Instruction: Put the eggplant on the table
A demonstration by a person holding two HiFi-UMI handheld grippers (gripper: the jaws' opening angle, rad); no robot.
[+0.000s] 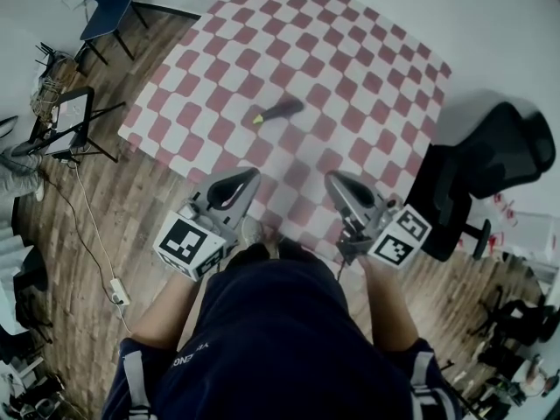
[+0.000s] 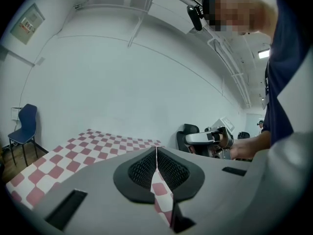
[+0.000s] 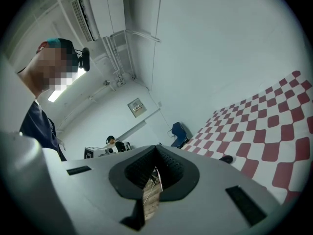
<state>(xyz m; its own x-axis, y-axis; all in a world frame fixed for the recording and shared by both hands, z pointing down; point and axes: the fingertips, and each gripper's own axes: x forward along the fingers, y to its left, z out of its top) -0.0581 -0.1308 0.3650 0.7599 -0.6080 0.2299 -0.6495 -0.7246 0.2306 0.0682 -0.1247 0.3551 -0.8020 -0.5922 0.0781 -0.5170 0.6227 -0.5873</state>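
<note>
The dark purple eggplant (image 1: 280, 108) with a green stem end lies alone on the red-and-white checkered table (image 1: 367, 68), near its middle. Both grippers hover over the table's near edge, well short of the eggplant. My left gripper (image 1: 252, 176) is shut with nothing between its black pads (image 2: 168, 170). My right gripper (image 1: 332, 179) is shut and empty too, its pads (image 3: 171, 168) meeting at the tips. In the right gripper view a small dark lump (image 3: 226, 158) on the cloth may be the eggplant. The left gripper view shows the right gripper (image 2: 209, 138) in a hand.
A black office chair (image 1: 490, 160) stands at the table's right side. A blue chair (image 1: 107, 0) is beyond the far left corner. A stand with a board (image 1: 68, 122) and a cable with a power strip (image 1: 119, 292) are on the wooden floor at left.
</note>
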